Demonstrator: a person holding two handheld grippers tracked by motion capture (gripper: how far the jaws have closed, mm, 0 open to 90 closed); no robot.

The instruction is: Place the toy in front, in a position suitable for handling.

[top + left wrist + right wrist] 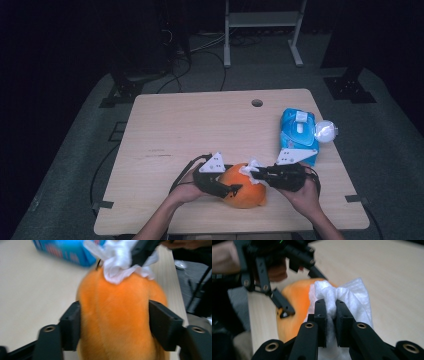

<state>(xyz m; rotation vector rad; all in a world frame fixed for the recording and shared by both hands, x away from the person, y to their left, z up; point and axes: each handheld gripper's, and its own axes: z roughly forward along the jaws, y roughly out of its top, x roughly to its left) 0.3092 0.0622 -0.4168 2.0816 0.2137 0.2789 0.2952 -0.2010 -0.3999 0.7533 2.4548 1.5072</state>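
Note:
A round orange fuzzy object (pixel 243 189) lies near the front edge of the wooden table (pixel 190 130). My left gripper (pixel 231 184) comes in from the left, and in the left gripper view its pads (pixel 72 325) press on both sides of the orange object (pixel 117 315). My right gripper (pixel 257 172) reaches in from the right, shut on a crumpled white wipe (pixel 251 169). In the right gripper view its jaws pinch the wipe (pixel 354 295) tightly, and the wipe rests on top of the orange object (pixel 294 300). The left gripper view shows the wipe (pixel 120 262) on the object's far end.
A blue pack of wipes (pixel 298 134) lies at the right of the table, with a white rounded thing (pixel 326 131) beside it at the edge. A cable hole (pixel 257 103) sits at the back of the table. A white metal frame (pixel 262 20) stands on the floor beyond.

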